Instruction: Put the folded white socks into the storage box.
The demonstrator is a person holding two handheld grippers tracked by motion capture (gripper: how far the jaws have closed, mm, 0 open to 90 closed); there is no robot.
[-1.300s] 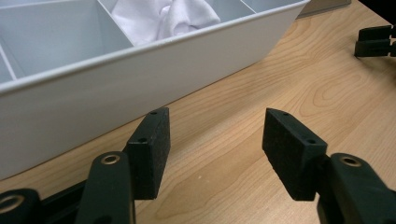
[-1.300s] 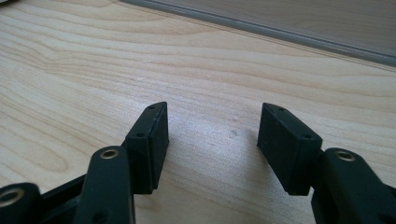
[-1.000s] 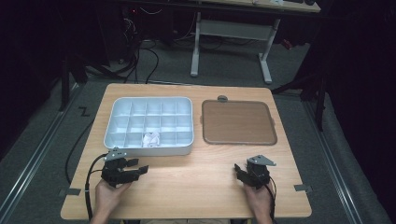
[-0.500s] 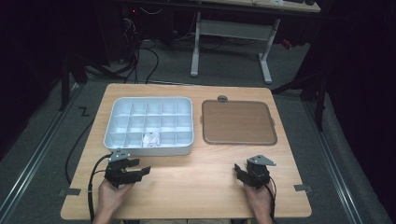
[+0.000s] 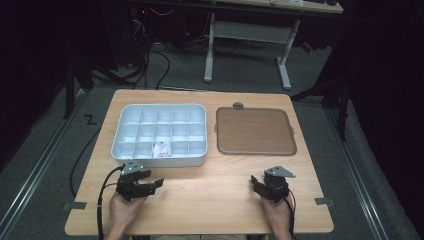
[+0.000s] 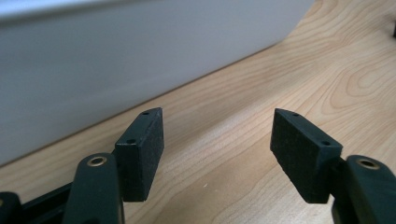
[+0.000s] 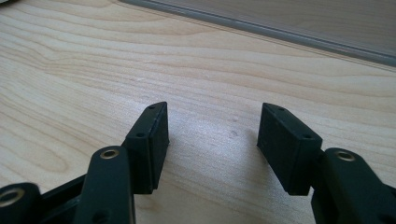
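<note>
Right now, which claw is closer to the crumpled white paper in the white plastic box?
Left. The left claw sits just below the crumpled white paper; the right claw is far off to its right, below the brown tray.

overhead light is falling on the wooden table [image 5: 210, 200] while the surrounding room is sinking into near-black. the high view is looking soft and slightly grainy. in the gripper views, the nearest black parts are blurring, soft shadows are pooling beneath, and a pale sheen is glancing off the wood grain.
</note>
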